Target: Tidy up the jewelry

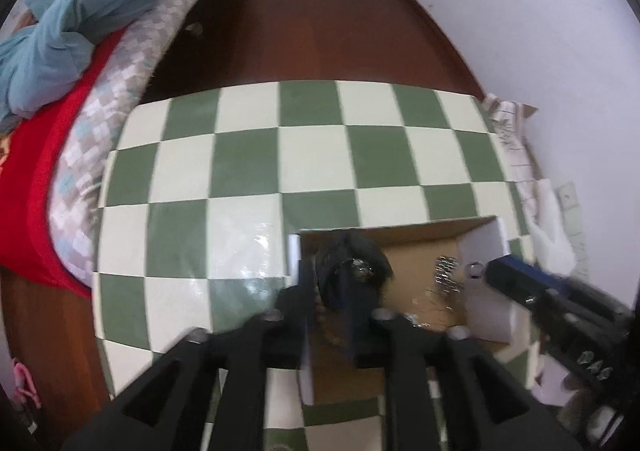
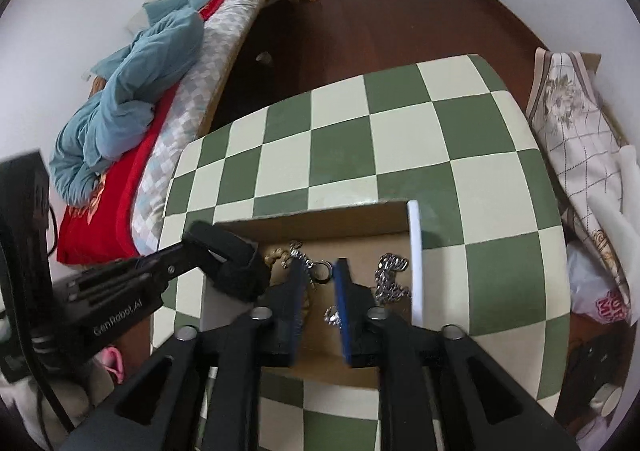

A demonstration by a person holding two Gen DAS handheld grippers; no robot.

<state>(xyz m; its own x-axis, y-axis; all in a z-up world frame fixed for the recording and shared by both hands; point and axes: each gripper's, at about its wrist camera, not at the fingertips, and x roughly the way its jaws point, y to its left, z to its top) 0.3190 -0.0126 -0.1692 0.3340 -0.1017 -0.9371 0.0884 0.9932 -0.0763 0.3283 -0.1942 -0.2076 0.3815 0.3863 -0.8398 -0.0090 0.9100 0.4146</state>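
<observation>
An open cardboard box (image 2: 320, 213) with a white side wall (image 2: 416, 251) sits on the green-and-cream checkered table (image 2: 400, 139). Inside lie a silver chain (image 2: 390, 277), a silver ring (image 2: 323, 270) and a small silver piece (image 2: 332, 316). My right gripper (image 2: 320, 271) is open above the box floor, its tips on either side of the ring. My left gripper (image 1: 332, 271) is shut on a black pouch (image 1: 352, 263) at the box's left end. It also shows in the right wrist view (image 2: 240, 271). The chain also shows in the left wrist view (image 1: 446, 271).
A bed with a red sheet and blue blanket (image 2: 132, 91) stands left of the table. Patterned fabric and bags (image 2: 580, 155) lie to the right. Dark wooden floor (image 1: 320, 31) and white walls lie beyond the table's far edge.
</observation>
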